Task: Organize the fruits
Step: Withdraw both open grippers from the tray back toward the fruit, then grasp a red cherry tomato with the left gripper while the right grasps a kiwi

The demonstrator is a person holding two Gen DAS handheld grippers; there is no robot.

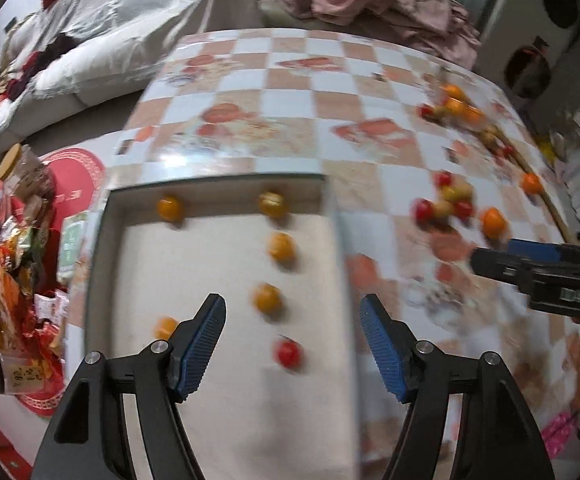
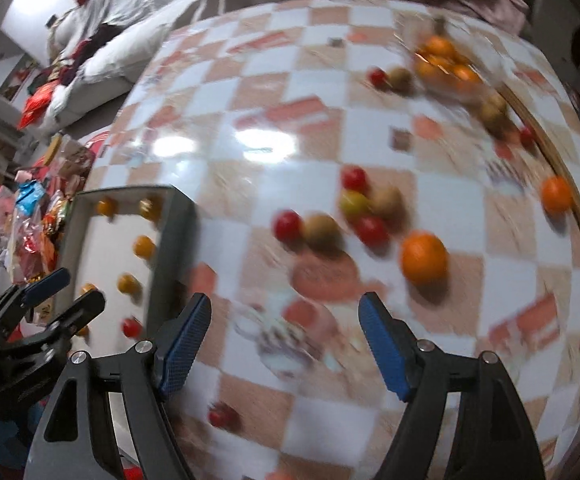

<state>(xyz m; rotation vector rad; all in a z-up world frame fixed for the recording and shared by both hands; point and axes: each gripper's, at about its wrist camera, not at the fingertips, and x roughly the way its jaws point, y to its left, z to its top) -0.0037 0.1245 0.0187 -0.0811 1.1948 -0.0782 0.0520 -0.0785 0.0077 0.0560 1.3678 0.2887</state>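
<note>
Both tongs released and empty, left gripper over tray holding six fruits, right gripper facing orange at one o'clock; many left.

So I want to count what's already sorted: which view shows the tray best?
The left wrist view: the tray fills its centre, showing five orange fruits and one red one. The right wrist view shows it only small at the left edge, partly hidden by the left hand-held gripper.

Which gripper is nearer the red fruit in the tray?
Left. The left gripper hangs open right over the red fruit in the tray; the right gripper is open beside the tray, over the tablecloth.
</note>
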